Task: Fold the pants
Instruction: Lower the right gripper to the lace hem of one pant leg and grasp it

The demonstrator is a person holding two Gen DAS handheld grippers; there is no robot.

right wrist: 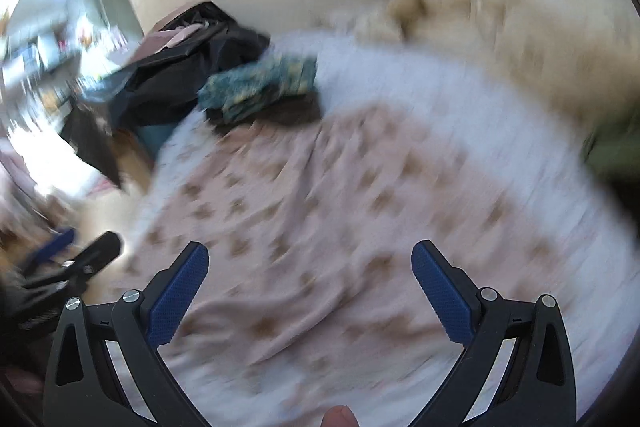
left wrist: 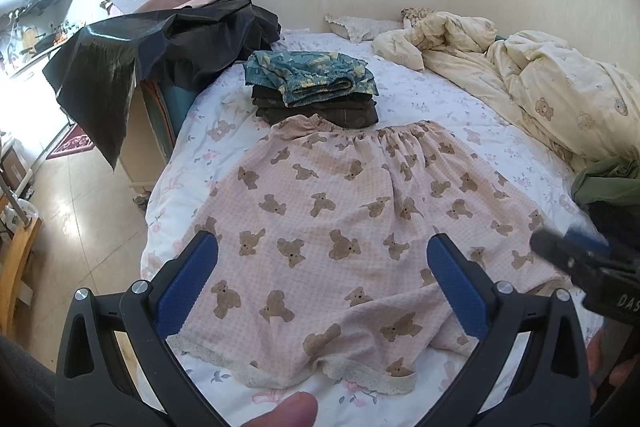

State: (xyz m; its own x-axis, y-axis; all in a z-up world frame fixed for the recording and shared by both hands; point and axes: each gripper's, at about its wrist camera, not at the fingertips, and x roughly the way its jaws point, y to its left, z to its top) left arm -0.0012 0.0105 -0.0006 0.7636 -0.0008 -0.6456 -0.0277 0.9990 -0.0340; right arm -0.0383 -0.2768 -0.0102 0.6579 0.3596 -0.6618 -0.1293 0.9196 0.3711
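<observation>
Both grippers hang over the bed with nothing in them. Left gripper (left wrist: 322,281) has its blue pads spread wide apart, and right gripper (right wrist: 310,289) is spread wide too, though its picture is very blurry. Below them the pink teddy-bear shorts (left wrist: 340,227) lie flat on the flowery bed sheet (left wrist: 440,95), with the waistband far away and the lace leg ends close by. The waistband touches a pile of folded clothes (left wrist: 316,93). No fold looks made yet, so this seems to be the start. Next, each gripper likely needs to come down and pinch an edge of the shorts to fold them over.
</observation>
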